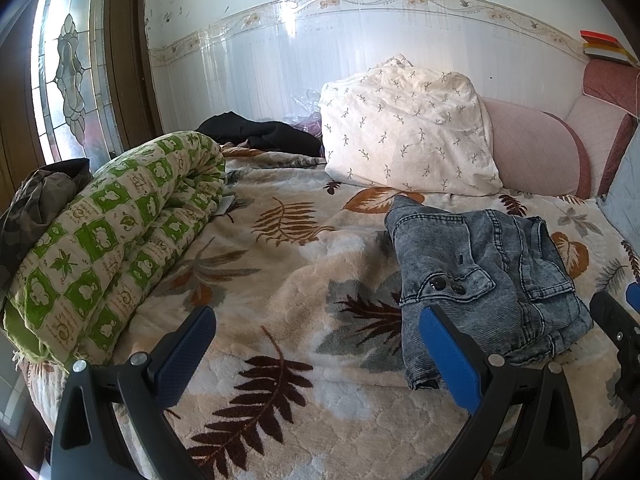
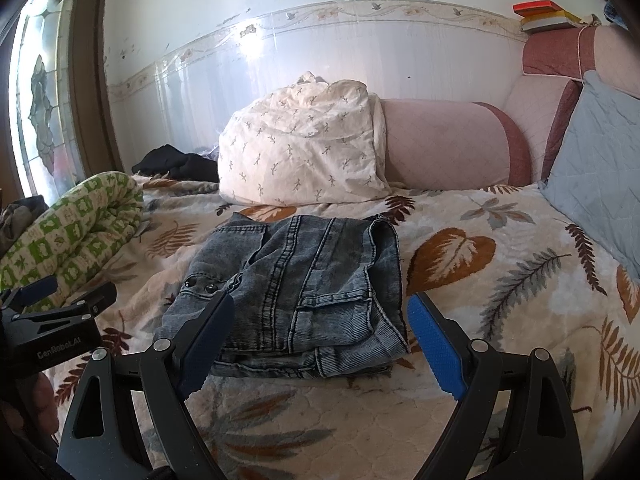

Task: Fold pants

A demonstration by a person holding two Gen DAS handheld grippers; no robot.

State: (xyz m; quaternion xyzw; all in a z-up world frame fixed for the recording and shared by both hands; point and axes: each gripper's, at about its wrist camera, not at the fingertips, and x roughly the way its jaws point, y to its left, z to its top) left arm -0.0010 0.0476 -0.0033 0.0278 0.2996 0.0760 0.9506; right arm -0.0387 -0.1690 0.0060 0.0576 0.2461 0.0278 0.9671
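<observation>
A pair of grey-blue denim pants (image 1: 480, 276) (image 2: 304, 288) lies folded into a compact stack on the leaf-patterned blanket (image 1: 280, 280) (image 2: 500, 280). My left gripper (image 1: 316, 320) hovers open over bare blanket to the left of the stack, its right finger just in front of the stack's near left corner. My right gripper (image 2: 320, 312) is open too, held in front of the stack's near edge with the fingers spread about as wide as the fold; nothing is pinched. The left gripper (image 2: 60, 300) shows at the left edge of the right wrist view.
A rolled green-and-white quilt (image 1: 104, 248) (image 2: 76, 232) lies at the left. A white sprigged pillow (image 1: 404, 140) (image 2: 304, 152), a pink bolster (image 2: 448, 144) and a blue cushion (image 2: 600, 168) line the back and right. Dark clothing (image 1: 260, 132) sits by the wall.
</observation>
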